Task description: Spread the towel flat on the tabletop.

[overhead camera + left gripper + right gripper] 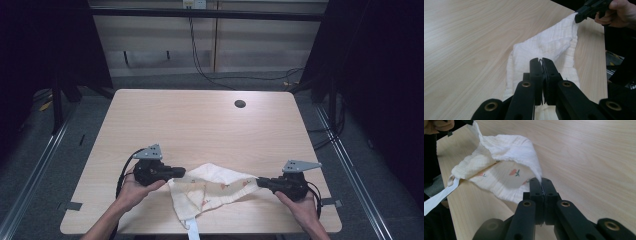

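From above, a cream-white crinkled cotton cloth with small pink flower prints [212, 187] lies near the front edge of the pale wooden desk [200, 125], stretched between the two hands. The left tongs [181, 172] pinch its left end, the right tongs [260, 182] its right end, and the middle of the cloth sags onto the desk. A white fabric strap [192, 231] hangs from the cloth over the front edge. A small dark round hole [240, 104] sits well apart, toward the far side of the desk.

In the left gripper view the left tongs [542, 60] are clenched on a fold of the cloth [549, 45], a thin edge of fabric caught between the black jaws. The cloth runs away from them to its far corner, where the right tongs [576, 18] grip it, with the person's right hand [619, 12] behind.

In the right gripper view the right tongs [541, 180] are clamped on the hem of the cloth [506, 157]; the printed inner side opens toward the camera, and the strap [439, 197] trails off the desk edge at the left
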Available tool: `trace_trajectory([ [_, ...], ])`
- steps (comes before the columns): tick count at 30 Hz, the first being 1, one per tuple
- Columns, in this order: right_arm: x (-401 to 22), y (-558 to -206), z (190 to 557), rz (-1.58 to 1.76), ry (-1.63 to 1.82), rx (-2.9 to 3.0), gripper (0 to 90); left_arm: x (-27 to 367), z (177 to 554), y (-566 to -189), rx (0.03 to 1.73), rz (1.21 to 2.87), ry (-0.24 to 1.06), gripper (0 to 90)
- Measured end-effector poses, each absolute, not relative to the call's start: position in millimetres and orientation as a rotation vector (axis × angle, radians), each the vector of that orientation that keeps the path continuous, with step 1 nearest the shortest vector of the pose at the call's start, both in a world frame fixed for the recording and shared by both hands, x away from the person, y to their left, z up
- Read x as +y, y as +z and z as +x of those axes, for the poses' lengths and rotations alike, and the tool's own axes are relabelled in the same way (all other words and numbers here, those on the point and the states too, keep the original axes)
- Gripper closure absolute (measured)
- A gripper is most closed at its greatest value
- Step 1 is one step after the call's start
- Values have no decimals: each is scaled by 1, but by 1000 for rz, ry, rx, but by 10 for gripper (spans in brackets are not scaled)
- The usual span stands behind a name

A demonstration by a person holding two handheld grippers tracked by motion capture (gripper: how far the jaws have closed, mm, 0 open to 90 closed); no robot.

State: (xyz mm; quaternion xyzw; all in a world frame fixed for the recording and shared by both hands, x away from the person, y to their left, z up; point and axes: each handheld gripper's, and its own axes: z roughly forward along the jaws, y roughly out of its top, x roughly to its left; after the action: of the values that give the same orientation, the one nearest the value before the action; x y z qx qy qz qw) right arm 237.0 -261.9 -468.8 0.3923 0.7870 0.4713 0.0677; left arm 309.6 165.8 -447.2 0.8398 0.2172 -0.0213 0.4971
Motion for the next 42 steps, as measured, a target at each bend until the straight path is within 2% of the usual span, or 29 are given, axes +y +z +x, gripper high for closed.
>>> trace_trajectory([
  [9, -264, -449, 245, 1141, 1488, 2347, 890, 172, 311, -435, 529, 2007, -11, 877],
  [28, -254, -391, 290, 1006, 1551, 2290, 888, 196, 307, -395, 504, 1874, 69, 879],
  [36, -251, -386, 288, 966, 1607, 2271, 888, 205, 307, -388, 504, 1851, 105, 880],
  [42, -252, -370, 280, 914, 1618, 2236, 889, 206, 301, -375, 470, 1857, 147, 880],
])
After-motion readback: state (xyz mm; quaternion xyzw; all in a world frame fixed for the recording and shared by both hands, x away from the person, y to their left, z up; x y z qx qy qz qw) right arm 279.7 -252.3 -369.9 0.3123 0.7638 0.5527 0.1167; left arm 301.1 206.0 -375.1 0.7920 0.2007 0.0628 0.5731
